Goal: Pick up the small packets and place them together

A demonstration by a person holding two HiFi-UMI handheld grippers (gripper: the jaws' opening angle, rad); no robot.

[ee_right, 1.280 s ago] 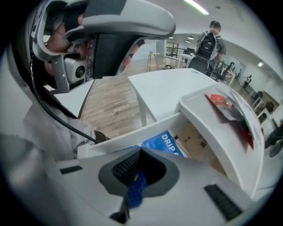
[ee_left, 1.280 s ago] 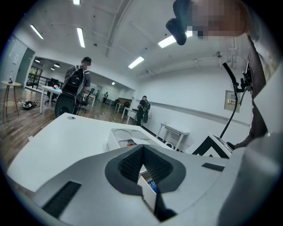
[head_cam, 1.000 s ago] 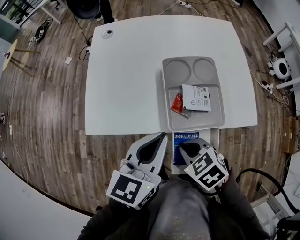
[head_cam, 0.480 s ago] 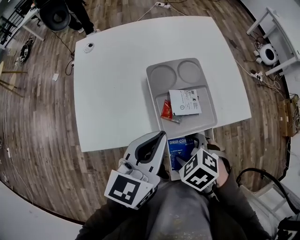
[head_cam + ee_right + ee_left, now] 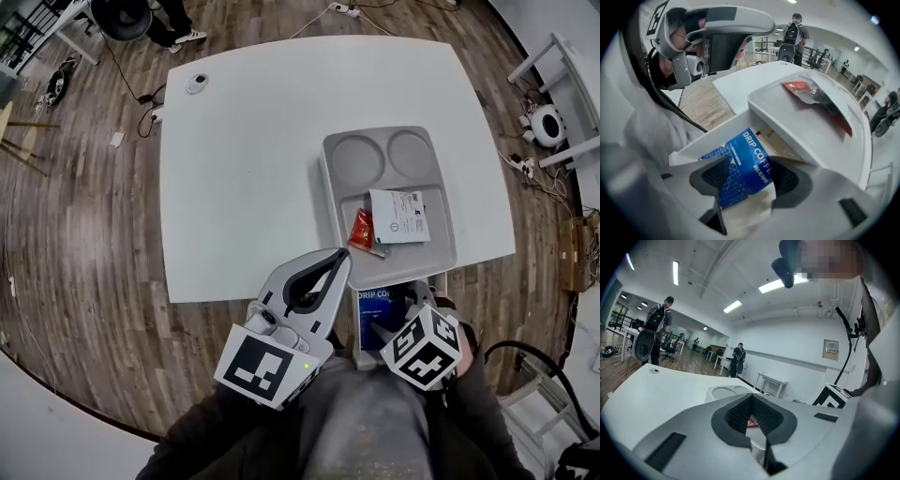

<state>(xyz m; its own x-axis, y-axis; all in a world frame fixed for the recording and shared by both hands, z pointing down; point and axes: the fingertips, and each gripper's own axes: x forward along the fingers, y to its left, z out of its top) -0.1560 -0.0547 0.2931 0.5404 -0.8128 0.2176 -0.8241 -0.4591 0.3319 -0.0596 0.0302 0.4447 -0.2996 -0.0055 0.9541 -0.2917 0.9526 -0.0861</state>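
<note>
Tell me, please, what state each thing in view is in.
Left claw: shut, empty.
Right claw: open, its jaws have just been closing; blue drip-coffee packet between them.
Blue drip-coffee packet: lying in a white box.
Red foil packet: lying in the grey plastic tray.
White printed packet: lying in the same tray.
</note>
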